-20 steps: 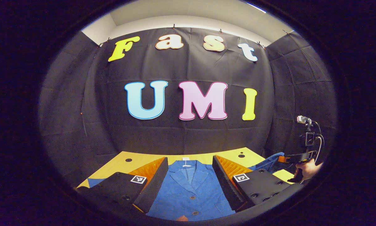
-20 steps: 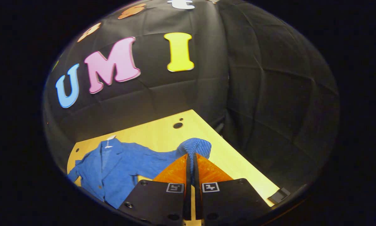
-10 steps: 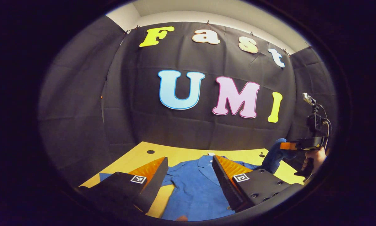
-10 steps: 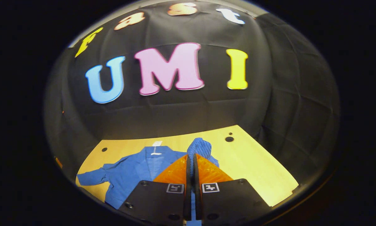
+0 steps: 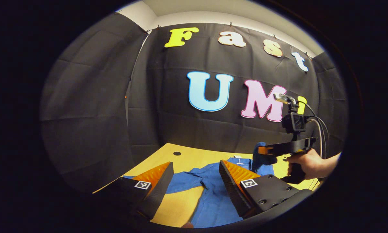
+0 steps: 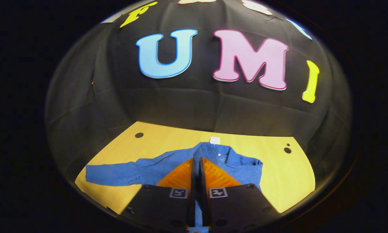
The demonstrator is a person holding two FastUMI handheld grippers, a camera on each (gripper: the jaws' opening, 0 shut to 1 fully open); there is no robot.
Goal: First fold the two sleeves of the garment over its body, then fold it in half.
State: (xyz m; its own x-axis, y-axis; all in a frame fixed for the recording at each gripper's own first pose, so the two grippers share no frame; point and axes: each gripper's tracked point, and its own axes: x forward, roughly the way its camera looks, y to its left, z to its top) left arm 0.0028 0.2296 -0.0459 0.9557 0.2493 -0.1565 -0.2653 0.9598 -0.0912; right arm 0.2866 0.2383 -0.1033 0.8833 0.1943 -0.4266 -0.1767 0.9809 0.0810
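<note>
Pinching one sleeve cuff, the right gripper is held above the blue garment spread on the counter — presumably for folding inward. Left gripper is kept spread apart, unloaded — likely awaiting the far sleeve.

Left gripper: fingers spread wide apart, nothing between them, held above the tabletop; right gripper: fingers pressed together on a fold of the sleeve, lifted above the garment; in the left gripper view the right gripper is level, pointing left, carried by a hand wrapped around its handle.
</note>
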